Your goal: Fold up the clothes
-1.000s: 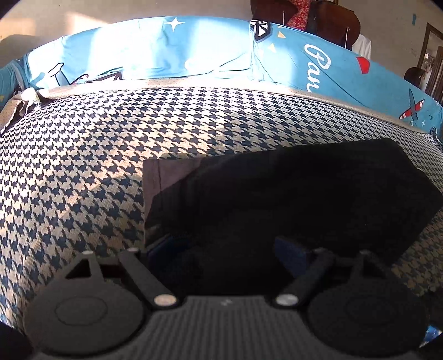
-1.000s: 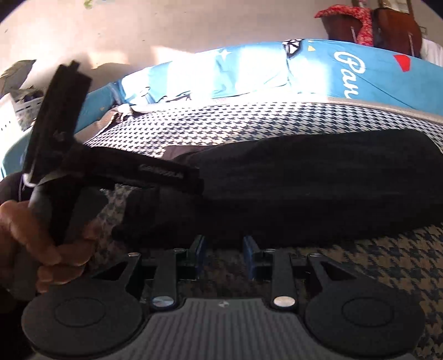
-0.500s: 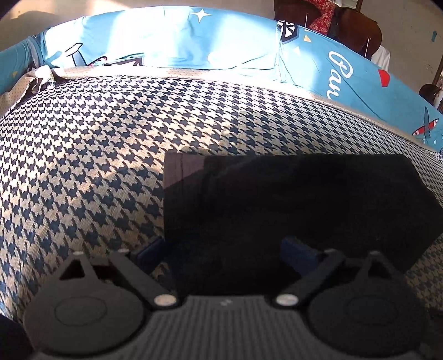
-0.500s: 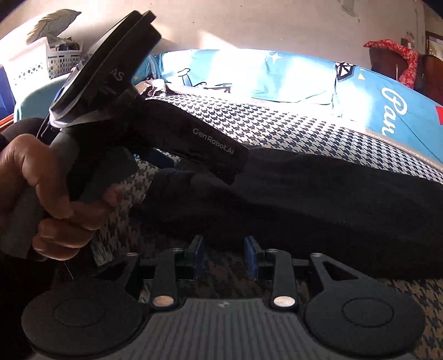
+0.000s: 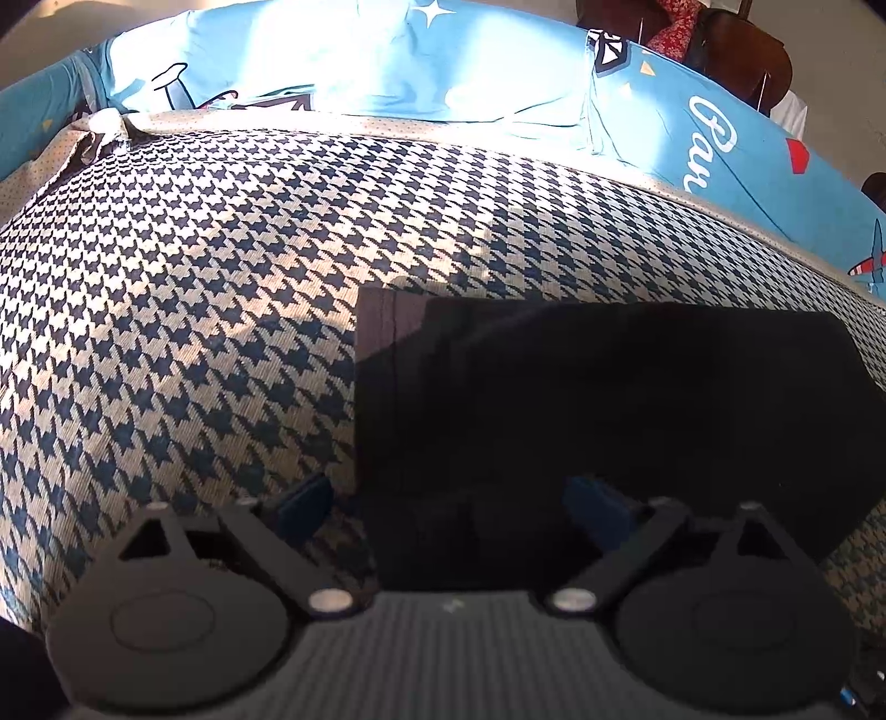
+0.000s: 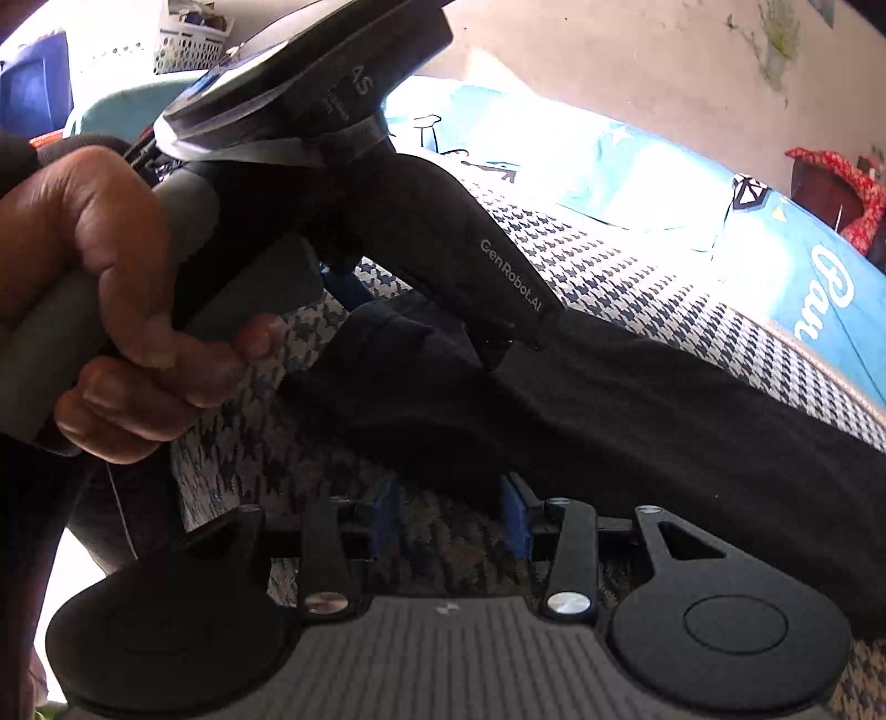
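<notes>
A black garment [image 5: 609,399] lies folded into a flat rectangle on the houndstooth cover [image 5: 194,310]. My left gripper [image 5: 451,498] is open wide over the garment's near left corner. Its left finger sits over the cover and its right finger over the black cloth. In the right wrist view the garment [image 6: 664,410] stretches off to the right. My right gripper [image 6: 449,515] stands open at its near edge, with houndstooth showing between the blue pads. The left gripper's housing [image 6: 443,232] fills the upper left there, held by a hand [image 6: 111,310].
A bright blue printed sheet [image 5: 387,72] runs along the far side of the cover. Dark wooden furniture with a red cloth [image 6: 830,183] stands behind it. White baskets [image 6: 188,44] and a blue bin are at the far left by the wall.
The left gripper has shifted left, so its left finger is now off the garment. The right gripper has swung toward the left one, which looms much larger. Both stay open.
</notes>
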`<action>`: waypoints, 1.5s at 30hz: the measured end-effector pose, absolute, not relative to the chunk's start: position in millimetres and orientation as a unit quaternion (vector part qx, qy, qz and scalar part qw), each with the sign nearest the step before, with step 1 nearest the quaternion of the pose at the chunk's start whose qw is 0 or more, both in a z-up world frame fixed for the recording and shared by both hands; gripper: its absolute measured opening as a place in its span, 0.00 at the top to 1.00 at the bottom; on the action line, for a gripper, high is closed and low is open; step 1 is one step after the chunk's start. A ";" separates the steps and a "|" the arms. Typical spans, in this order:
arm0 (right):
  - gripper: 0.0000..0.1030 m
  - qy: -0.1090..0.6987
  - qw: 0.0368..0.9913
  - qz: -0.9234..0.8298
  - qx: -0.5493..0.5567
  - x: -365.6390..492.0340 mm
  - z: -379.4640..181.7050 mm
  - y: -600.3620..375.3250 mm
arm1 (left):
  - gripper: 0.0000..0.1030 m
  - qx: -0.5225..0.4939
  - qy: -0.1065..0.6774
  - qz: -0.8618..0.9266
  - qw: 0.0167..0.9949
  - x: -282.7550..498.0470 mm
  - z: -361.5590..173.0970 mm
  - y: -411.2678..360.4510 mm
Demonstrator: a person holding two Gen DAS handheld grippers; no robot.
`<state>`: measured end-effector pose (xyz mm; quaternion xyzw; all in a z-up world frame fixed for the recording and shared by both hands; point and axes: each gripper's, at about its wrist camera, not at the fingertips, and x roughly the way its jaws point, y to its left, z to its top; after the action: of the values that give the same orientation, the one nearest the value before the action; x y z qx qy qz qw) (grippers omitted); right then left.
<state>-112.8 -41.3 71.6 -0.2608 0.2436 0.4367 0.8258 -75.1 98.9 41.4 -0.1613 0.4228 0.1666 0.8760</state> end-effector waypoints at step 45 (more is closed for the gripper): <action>0.77 0.336 0.898 0.281 -0.040 -51.5 95.0 -129.0 | 0.00 -0.026 0.402 0.150 0.903 -77.4 32.5 48.7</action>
<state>-51.5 -129.0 95.0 -0.0399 0.3356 0.2811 0.8982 -77.4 48.7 32.5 -0.0259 0.4016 0.1499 0.9031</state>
